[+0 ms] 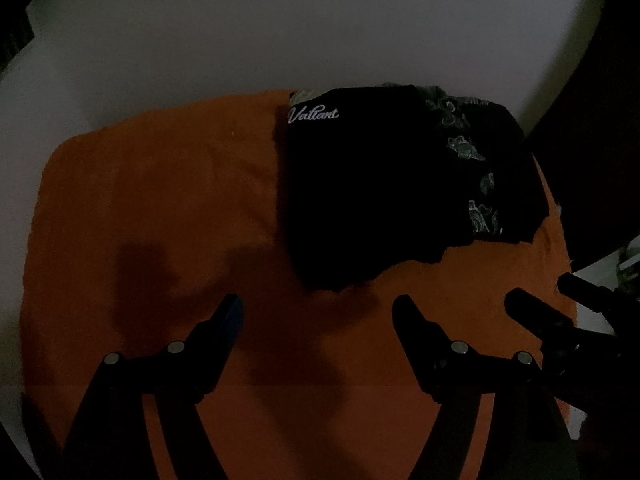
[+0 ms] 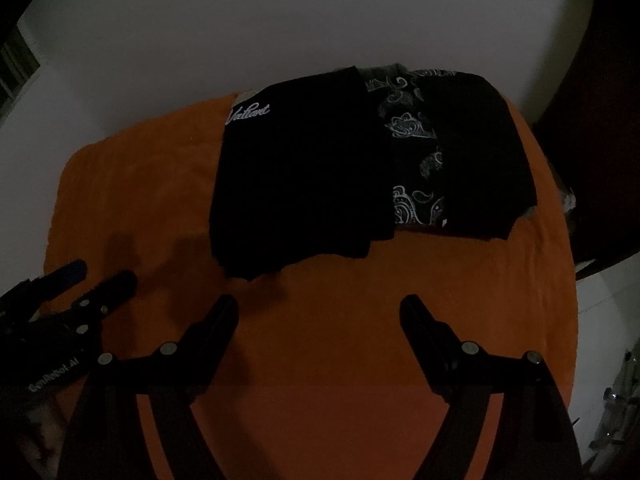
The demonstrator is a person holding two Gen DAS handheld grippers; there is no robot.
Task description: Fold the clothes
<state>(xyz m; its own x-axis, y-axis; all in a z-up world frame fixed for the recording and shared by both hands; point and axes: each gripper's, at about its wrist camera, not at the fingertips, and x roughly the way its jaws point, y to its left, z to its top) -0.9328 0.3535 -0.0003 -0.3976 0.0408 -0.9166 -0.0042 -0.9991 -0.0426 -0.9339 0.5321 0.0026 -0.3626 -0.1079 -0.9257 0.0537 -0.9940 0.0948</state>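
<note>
The black "Valiant" shirt (image 1: pixel 360 184) lies folded on the far right part of the orange towel (image 1: pixel 160 208), half over a swirly patterned cloth (image 2: pixel 416 168); the left gripper (image 1: pixel 318 316) and right gripper (image 2: pixel 320 316) both gape wide and empty above the towel's near edge; a careless grab could pinch both cloths together and spoil the folds.

Left gripper (image 1: pixel 318 314) – jaws spread wide, nothing between; right gripper (image 2: pixel 320 314) alongside – same, both angled down.
</note>
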